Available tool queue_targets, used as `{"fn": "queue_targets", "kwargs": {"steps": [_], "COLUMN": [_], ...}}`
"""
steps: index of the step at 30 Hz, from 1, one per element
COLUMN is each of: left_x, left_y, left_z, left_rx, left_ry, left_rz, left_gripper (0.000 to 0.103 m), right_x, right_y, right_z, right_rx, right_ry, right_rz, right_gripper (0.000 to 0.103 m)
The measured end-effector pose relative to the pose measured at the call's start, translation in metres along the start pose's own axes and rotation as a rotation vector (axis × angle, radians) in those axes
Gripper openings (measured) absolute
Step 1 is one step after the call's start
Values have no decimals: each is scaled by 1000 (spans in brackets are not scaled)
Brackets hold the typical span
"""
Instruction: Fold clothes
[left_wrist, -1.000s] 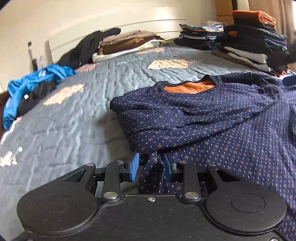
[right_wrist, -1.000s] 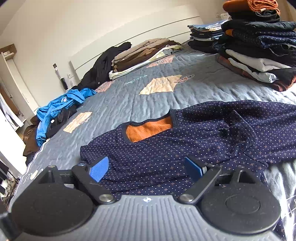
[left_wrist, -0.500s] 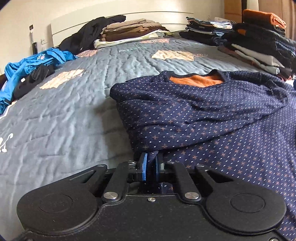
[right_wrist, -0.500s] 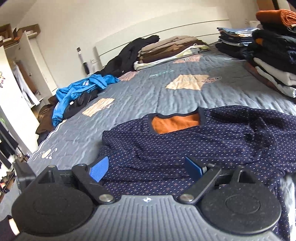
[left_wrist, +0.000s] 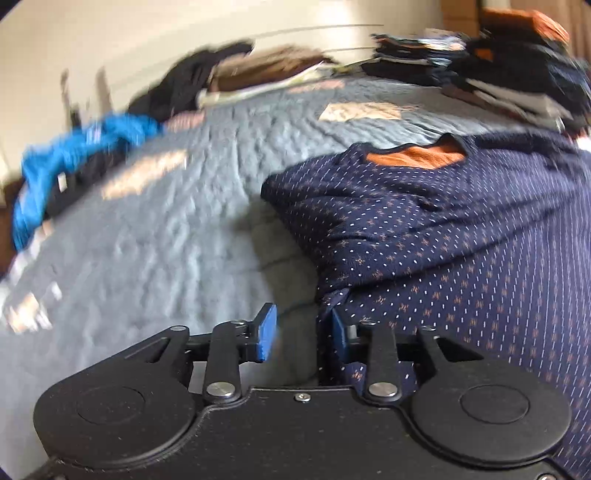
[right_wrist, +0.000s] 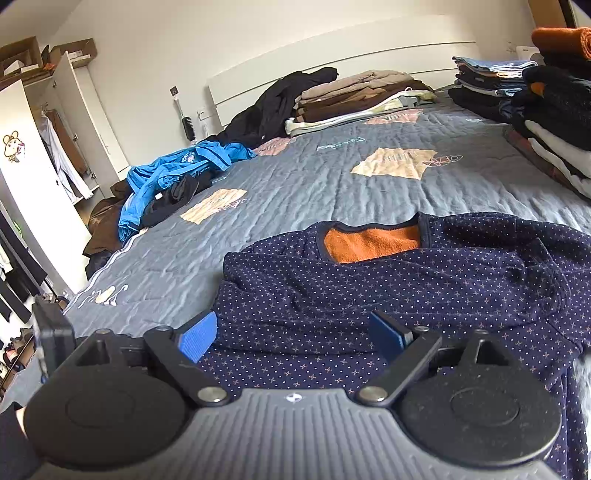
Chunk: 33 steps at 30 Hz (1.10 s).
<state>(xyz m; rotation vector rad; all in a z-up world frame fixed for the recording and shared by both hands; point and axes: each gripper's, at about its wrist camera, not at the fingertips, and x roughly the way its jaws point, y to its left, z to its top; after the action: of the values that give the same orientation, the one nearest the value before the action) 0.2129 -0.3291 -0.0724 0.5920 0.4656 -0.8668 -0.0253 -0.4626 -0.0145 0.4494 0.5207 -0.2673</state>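
A navy dotted sweater with an orange lining at the neck lies partly folded on the grey quilted bed. My left gripper is at its near left edge. Its jaws are opening, and a bunched fold of the sweater rests against the right pad only. In the right wrist view the same sweater spreads out ahead. My right gripper hovers over its near part, wide open, with the cloth below its fingers and nothing pinched.
Folded clothes are stacked at the right and at the headboard. A blue garment on dark clothes lies at the bed's left edge. A white wardrobe stands at the left. Bare quilt lies beyond the sweater.
The left jaws pinched shut on the sweater's edge fold, then parted again, leaving the fold by the right pad. The right gripper stayed wide open and shifted slightly, its view rolling.
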Motion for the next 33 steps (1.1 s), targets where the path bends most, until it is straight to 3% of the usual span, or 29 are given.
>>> {"fn": "queue_targets", "kwargs": {"steps": [5, 10, 16, 18, 20, 25, 28, 30, 31, 33], "left_x": [-19, 6, 43, 48, 48, 35, 25, 28, 32, 47], "left_y": [-39, -71, -95, -93, -84, -60, -60, -79, -91, -109], "left_z": [7, 5, -14, -15, -12, -2, 4, -1, -4, -5], "left_rx": [275, 436, 696, 727, 717, 615, 541, 667, 764, 855], "left_ry": [-136, -112, -150, -165, -180, -214, -239, -282, -301, -281], "left_rz": [112, 108, 251, 251, 244, 233, 179, 220, 245, 255], "left_gripper": [40, 44, 44, 43, 32, 34, 34, 39, 48, 54], "right_x": [1, 0, 2, 2, 2, 3, 2, 2, 2, 3], "right_y": [-1, -2, -7, -8, -9, -13, -15, -17, -16, -15], "right_z": [-1, -1, 1, 1, 2, 1, 1, 2, 2, 2], "right_rx": [3, 3, 18, 21, 22, 30, 38, 42, 42, 40], "right_ry": [2, -2, -1, -1, -1, 2, 0, -1, -1, 3], "right_rz": [-14, -15, -21, -22, -24, -28, -29, -28, -28, -25], "right_gripper": [89, 89, 89, 89, 89, 89, 89, 89, 89, 89]}}
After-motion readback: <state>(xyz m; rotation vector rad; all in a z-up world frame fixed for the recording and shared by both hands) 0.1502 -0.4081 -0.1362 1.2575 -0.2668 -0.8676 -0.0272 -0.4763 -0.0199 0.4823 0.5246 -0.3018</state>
